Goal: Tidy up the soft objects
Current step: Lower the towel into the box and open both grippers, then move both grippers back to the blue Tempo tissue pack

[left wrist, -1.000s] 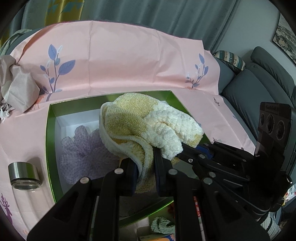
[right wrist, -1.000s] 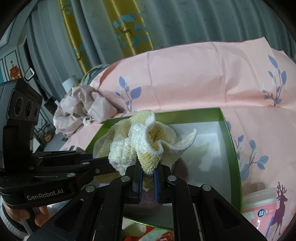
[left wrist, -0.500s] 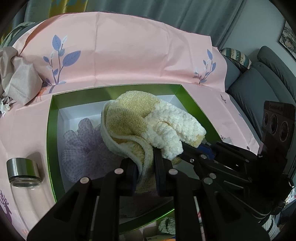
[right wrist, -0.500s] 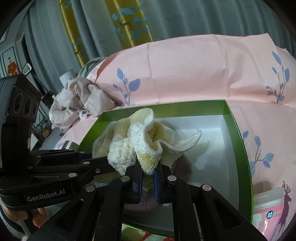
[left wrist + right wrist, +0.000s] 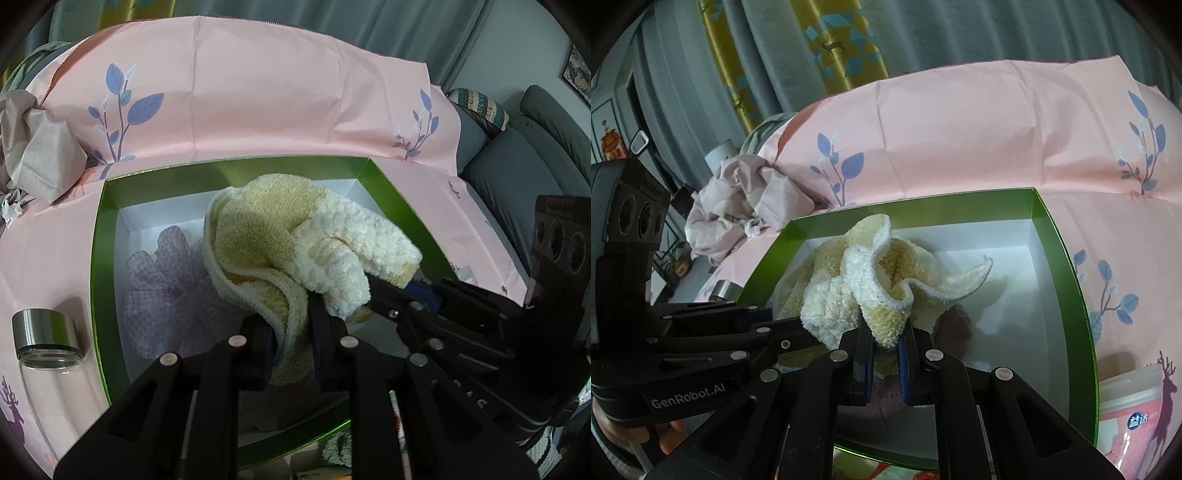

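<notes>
Pink cloth with blue leaf prints (image 5: 258,110) spread over the surface. On it a green-walled, white-floored open box (image 5: 98,258), the largest task item.

Fluffy yellow-and-cream towel (image 5: 295,243), bunched, hangs over the box interior, slung between the two tools. Its long axis runs roughly across from one gripper to the other. Below it, on the box floor toward the left wall in the left wrist view: lilac mesh bath puff (image 5: 166,280). A dusky pink soft item (image 5: 955,325) also lies under the towel.

Both hands are equally near; each already has a fold. Judgement: the drop is straight down into the box.

Left gripper (image 5: 290,332): jaws opening, a narrow gap, towel fold still pinched between the pads.
Right gripper (image 5: 886,343): jaws nearly closed, clamped on a towel fold.

Glass jar with steel lid (image 5: 44,332) stands outside the box's left wall.
</notes>
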